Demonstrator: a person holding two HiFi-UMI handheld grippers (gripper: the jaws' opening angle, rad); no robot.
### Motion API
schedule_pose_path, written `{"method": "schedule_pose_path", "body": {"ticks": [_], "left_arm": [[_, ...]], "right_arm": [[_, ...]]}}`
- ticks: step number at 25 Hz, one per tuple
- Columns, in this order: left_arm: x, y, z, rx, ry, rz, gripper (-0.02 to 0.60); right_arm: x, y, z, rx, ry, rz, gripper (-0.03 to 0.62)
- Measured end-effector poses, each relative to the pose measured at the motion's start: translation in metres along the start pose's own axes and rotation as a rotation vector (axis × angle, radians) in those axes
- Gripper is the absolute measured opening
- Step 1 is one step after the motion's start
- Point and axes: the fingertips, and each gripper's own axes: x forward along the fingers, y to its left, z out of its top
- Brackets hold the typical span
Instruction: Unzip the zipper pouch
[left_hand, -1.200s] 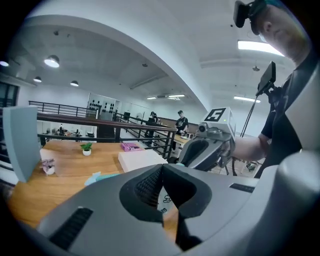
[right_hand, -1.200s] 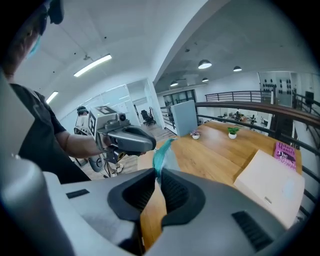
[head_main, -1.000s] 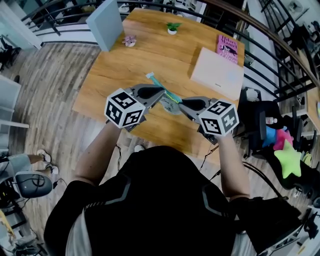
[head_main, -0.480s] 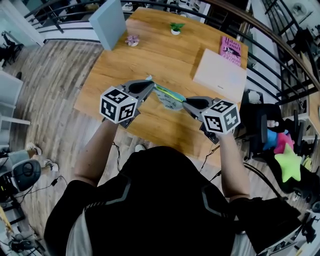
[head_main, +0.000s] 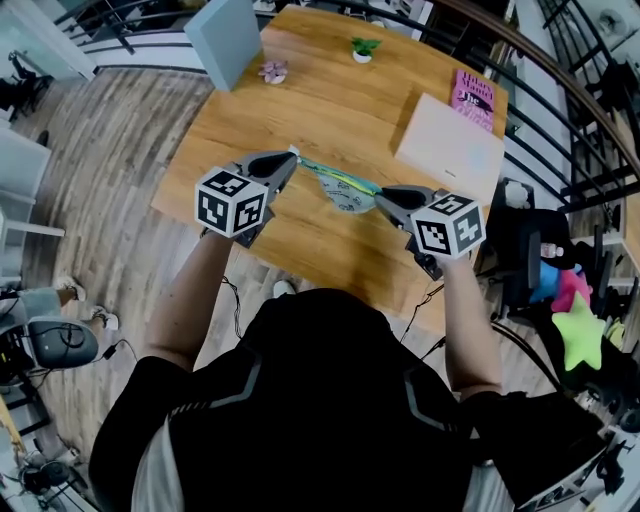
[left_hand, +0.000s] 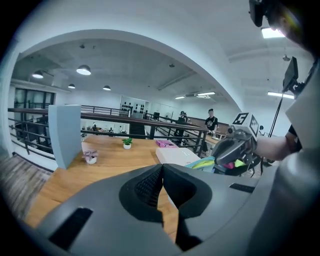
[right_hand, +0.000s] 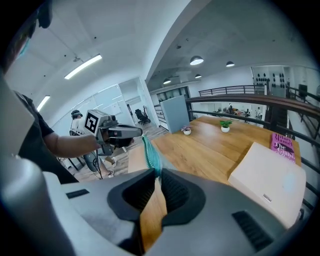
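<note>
The zipper pouch (head_main: 345, 198), pale grey with a teal zipper edge, hangs in the air above the wooden table (head_main: 300, 110), stretched between both grippers. My left gripper (head_main: 292, 157) is shut at the left end of the teal edge; whether it pinches the pull tab or the fabric is hidden. My right gripper (head_main: 380, 196) is shut on the pouch's right end. In the right gripper view the teal strip (right_hand: 149, 152) runs from my jaws (right_hand: 155, 172) to the left gripper (right_hand: 141, 132). In the left gripper view the jaws (left_hand: 161, 167) are pressed together, and the pouch (left_hand: 205, 162) shows by the right gripper (left_hand: 216, 162).
On the table lie a white box (head_main: 448, 150), a pink book (head_main: 472, 95), a small green plant (head_main: 362, 47), a tiny pink flower pot (head_main: 272, 72) and an upright grey-blue panel (head_main: 228, 40). A black chair with bright toys (head_main: 560, 290) stands to the right.
The two grippers have drawn apart, the left one moving left. The teal zipper edge now stretches longer and tauter between them, with the pouch hanging lower.
</note>
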Motion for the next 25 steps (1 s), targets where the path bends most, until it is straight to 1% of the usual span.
{"method": "schedule_pose_path", "body": {"ticks": [6, 9, 14, 16, 18, 22, 23, 25], "left_arm": [[0.013, -0.005, -0.007, 0.000, 0.010, -0.003, 0.029], [0.026, -0.012, -0.006, -0.018, 0.008, -0.019, 0.030], [0.062, -0.027, 0.001, 0.014, 0.015, -0.032, 0.031], [0.074, -0.032, 0.003, 0.011, 0.009, -0.033, 0.031], [0.085, -0.037, 0.003, 0.025, 0.003, -0.030, 0.031], [0.107, -0.046, 0.000, 0.053, -0.010, -0.022, 0.030], [0.112, -0.047, -0.004, 0.055, -0.006, -0.017, 0.031], [0.122, -0.050, -0.017, 0.053, 0.019, -0.013, 0.031]], "right_arm": [[0.005, -0.021, -0.008, -0.003, 0.029, -0.046, 0.051], [0.000, -0.037, -0.013, -0.001, 0.040, -0.084, 0.051], [-0.010, -0.074, -0.022, -0.016, 0.060, -0.173, 0.051], [-0.014, -0.088, -0.026, -0.003, 0.054, -0.191, 0.051], [-0.016, -0.100, -0.031, 0.001, 0.048, -0.208, 0.051], [-0.018, -0.124, -0.039, -0.074, 0.041, -0.271, 0.051], [-0.016, -0.128, -0.043, -0.089, 0.042, -0.278, 0.052], [-0.012, -0.134, -0.059, -0.087, 0.047, -0.275, 0.052]]}}
